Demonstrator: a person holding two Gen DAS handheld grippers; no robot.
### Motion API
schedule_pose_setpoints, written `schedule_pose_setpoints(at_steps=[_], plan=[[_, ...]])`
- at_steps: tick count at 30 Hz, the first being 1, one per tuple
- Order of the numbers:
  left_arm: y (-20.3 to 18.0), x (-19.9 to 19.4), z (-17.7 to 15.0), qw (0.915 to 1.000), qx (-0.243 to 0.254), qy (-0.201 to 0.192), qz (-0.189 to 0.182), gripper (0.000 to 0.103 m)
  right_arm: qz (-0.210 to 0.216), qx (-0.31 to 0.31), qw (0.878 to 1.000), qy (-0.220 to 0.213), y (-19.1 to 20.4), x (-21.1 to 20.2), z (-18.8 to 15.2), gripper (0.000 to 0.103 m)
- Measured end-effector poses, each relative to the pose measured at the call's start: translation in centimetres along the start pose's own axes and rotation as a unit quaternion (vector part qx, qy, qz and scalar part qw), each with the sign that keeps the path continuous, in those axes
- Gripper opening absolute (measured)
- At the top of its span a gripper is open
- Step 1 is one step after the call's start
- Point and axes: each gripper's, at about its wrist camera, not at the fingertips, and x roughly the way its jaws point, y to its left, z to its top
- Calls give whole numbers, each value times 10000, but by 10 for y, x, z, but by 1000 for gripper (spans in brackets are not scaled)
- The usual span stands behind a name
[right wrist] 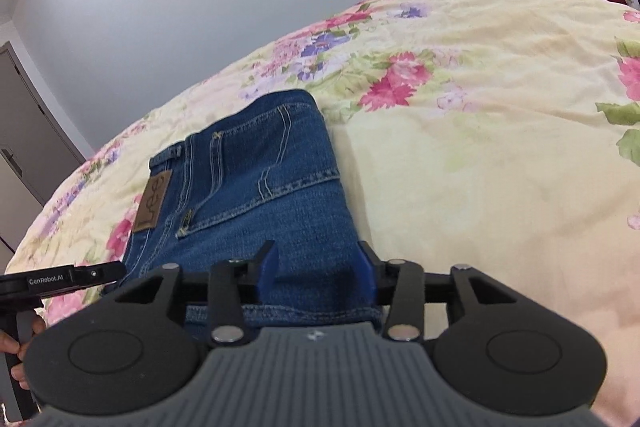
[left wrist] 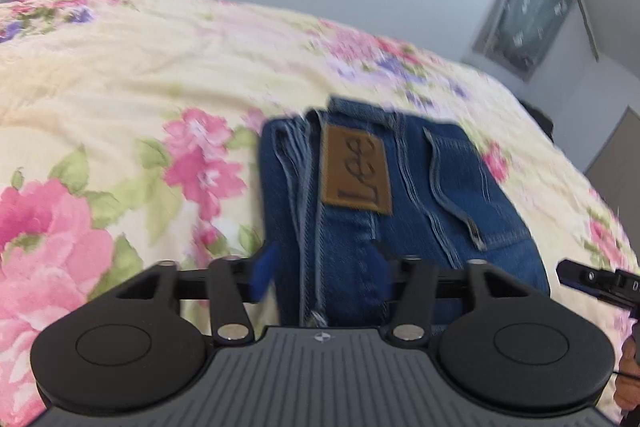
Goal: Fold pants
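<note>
Denim, dark blue and folded into a thick rectangular stack, makes up the pants (left wrist: pixel 384 187), which lie on a cream bedspread (left wrist: pixel 120 99) printed with pink and purple flowers. A brown leather patch (left wrist: pixel 357 174) marked "Lee" sits on the top layer, beside a back pocket (right wrist: pixel 256 163) outlined in pale stitching.

From the left wrist view, the left gripper (left wrist: pixel 322 277) has its jaws spread apart, and the near edge of the stack runs between them; the blue fingertips (left wrist: pixel 264 271) flank the denim without pressing it together. The patch lies straight ahead of the jaws, the pocket ahead and to the right. Whether the pads touch the cloth is unclear through the blur.

From the right wrist view, the right gripper (right wrist: pixel 320 273) also has its jaws parted, with the stack's near hem lying in the gap and under the blue fingertips (right wrist: pixel 269 269). The pocket lies straight ahead of these jaws and the patch ahead to the left. Bare bedspread stretches to the right of them.

Each gripper appears at the edge of the other's view, close beside the stack's near corner. A grey wall (right wrist: pixel 200 7) rises behind the bed.
</note>
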Motion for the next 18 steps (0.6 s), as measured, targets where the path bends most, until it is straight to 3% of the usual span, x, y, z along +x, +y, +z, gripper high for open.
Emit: schedule_pose_setpoints(at_steps=[4, 9, 12, 18], plan=[[28, 9, 7, 9960, -837, -55, -319, 75, 111, 275, 9995, -85, -8, 11, 8, 56], [56, 31, 12, 9805, -1803, 34, -776, 78, 322, 852, 9958, 11, -24, 30, 14, 60], [65, 50, 13, 9706, -2102, 251, -1147, 79, 476, 1337, 9898, 132, -37, 42, 18, 60], [75, 74, 13, 9606, -2288, 387, -1526, 83, 1044, 2067, 9719, 422, -57, 70, 24, 58]])
